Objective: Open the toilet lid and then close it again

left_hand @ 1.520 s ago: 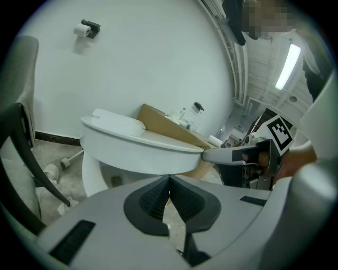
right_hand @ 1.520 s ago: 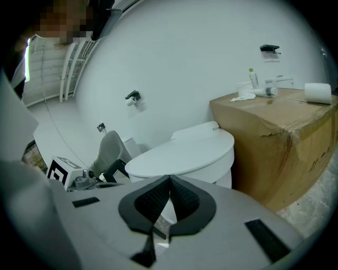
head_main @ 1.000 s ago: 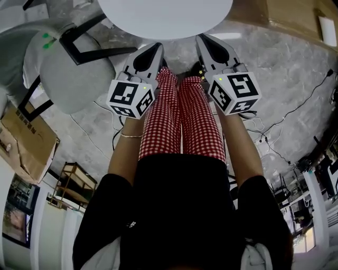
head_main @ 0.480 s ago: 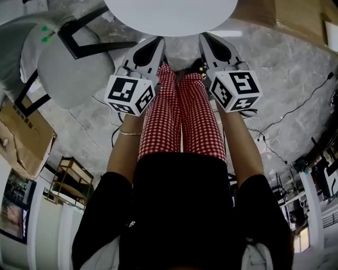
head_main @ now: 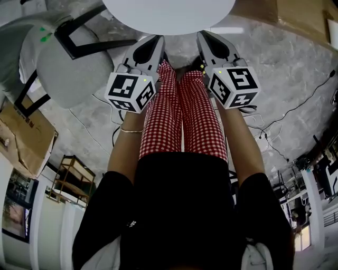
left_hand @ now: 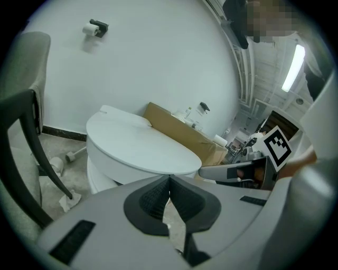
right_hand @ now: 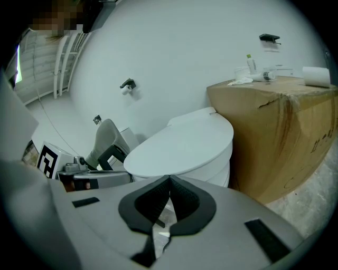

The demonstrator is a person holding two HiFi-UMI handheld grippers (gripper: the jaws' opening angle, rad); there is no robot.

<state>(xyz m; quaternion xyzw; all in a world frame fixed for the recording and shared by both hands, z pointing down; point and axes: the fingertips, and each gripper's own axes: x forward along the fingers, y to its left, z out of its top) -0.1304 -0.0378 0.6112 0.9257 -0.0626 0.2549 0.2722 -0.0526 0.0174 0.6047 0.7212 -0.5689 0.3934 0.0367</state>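
Since the toilet lid (head_main: 169, 16) lies flat, the left gripper (head_main: 157, 42) and right gripper (head_main: 203, 38) are held by its six o'clock rim, squeezed shut and empty, probably to lift it.

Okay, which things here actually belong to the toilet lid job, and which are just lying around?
For the job:
- toilet lid, down
- left hand-held gripper, shut, empty
- right hand-held gripper, shut, empty

Just lying about:
- cardboard box beside the toilet
- paper roll on top of that box
- grey chair
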